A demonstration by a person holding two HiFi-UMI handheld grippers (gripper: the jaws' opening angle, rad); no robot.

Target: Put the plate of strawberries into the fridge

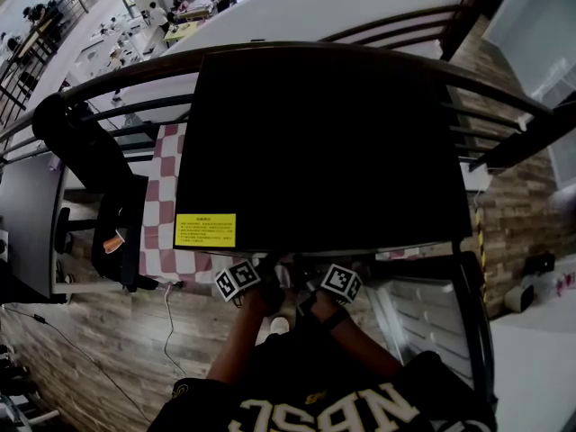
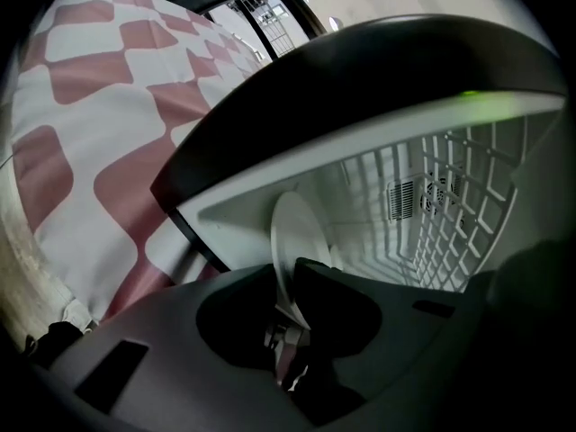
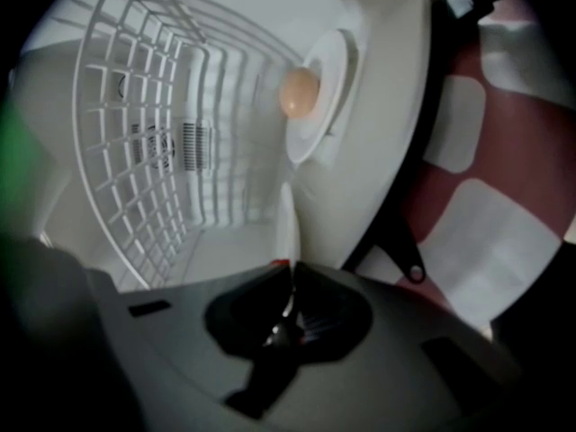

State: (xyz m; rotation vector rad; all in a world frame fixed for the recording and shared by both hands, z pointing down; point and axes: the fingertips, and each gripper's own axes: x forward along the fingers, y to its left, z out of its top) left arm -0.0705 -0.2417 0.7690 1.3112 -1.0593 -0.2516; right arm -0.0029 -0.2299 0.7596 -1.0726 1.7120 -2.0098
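A white plate point(image 2: 294, 237) stands edge-on between the jaws of my left gripper point(image 2: 293, 277), which is shut on its rim. From the other side my right gripper point(image 3: 290, 273) is shut on the thin rim of the same plate point(image 3: 286, 216), with a speck of red at the jaw tips. The strawberries themselves are hidden. Both grippers reach into the white inside of the fridge point(image 2: 378, 187), next to its wire shelf point(image 3: 135, 142). In the head view only the fridge's black top point(image 1: 315, 142) and the two marker cubes point(image 1: 238, 280) show; the jaws are hidden under it.
A round white fitting with an orange knob point(image 3: 301, 93) sits on the fridge's inner wall. A red-and-white checked cloth point(image 1: 162, 178) lies beside the fridge. A black chair point(image 1: 99, 178) stands at left, a cable point(image 1: 166, 322) runs over the wooden floor, and a railing curves behind.
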